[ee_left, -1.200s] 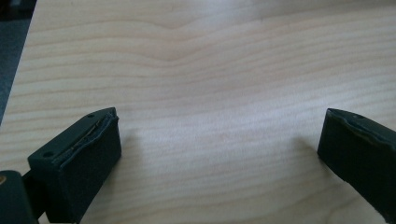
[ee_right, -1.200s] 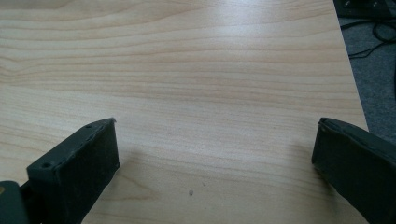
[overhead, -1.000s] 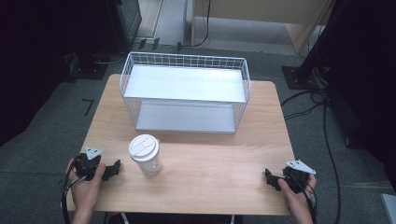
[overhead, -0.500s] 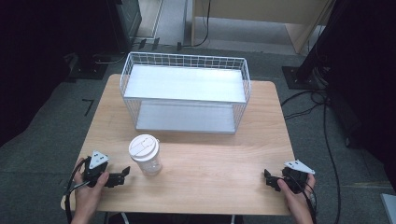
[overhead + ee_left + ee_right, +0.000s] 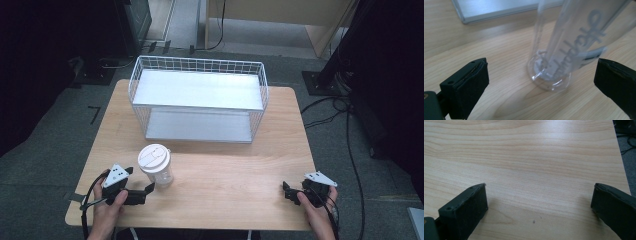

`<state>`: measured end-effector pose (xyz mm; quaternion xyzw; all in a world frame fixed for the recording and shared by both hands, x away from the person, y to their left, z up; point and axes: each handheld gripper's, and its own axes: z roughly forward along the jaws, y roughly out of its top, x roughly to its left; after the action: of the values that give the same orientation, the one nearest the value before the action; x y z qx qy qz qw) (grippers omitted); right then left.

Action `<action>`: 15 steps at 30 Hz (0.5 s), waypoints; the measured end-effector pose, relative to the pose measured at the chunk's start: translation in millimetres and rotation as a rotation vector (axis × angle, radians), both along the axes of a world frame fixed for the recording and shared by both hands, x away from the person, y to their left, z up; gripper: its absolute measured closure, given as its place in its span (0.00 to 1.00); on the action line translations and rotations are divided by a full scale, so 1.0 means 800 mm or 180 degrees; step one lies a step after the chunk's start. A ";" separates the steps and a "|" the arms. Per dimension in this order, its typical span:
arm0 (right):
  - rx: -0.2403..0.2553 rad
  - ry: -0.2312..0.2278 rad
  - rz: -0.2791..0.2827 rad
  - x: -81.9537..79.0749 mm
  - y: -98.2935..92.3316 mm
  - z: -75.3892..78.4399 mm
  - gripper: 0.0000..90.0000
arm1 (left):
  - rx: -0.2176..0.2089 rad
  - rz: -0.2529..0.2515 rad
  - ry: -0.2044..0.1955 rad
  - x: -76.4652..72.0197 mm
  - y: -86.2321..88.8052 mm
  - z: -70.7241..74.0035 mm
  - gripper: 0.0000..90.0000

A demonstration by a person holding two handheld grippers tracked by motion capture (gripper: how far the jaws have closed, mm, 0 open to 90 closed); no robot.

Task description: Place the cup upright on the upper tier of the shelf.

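Observation:
A clear plastic cup with a white lid stands upright on the wooden table, left of centre near the front. My left gripper sits just left of the cup, open, its jaws spread wide. In the left gripper view the cup's base stands ahead between the jaws, with pale lettering on its wall, and neither pad touches it. My right gripper rests at the front right of the table, open, with bare wood between its jaws.
A white wire two-tier rack with grey shelves takes up the back half of the table. Its lower shelf edge lies beyond the cup. Cables run on the floor at the right.
My left gripper has moved right along the front of the table to the cup's side. The right gripper has stayed in place.

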<state>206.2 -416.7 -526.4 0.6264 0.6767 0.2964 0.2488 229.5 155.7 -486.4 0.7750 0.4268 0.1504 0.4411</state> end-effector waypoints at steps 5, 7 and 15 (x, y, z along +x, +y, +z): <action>-0.0013 0.0007 0.0002 0.000 0.000 0.000 0.00 | -0.0460 -0.0203 -0.0191 -0.008 -0.013 0.011 0.00; -0.0020 0.0003 0.0004 0.000 0.000 0.000 0.00 | -0.0502 -0.0221 -0.0218 -0.009 -0.017 0.012 0.00; -0.0021 0.0003 0.0005 0.000 0.000 0.000 0.00 | -0.0548 0.0066 -0.0798 -0.013 -0.046 0.017 0.08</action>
<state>206.3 -416.6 -526.5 0.6252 0.6783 0.2940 0.2502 219.1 119.3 -472.4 0.7050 0.3877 0.2134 0.5542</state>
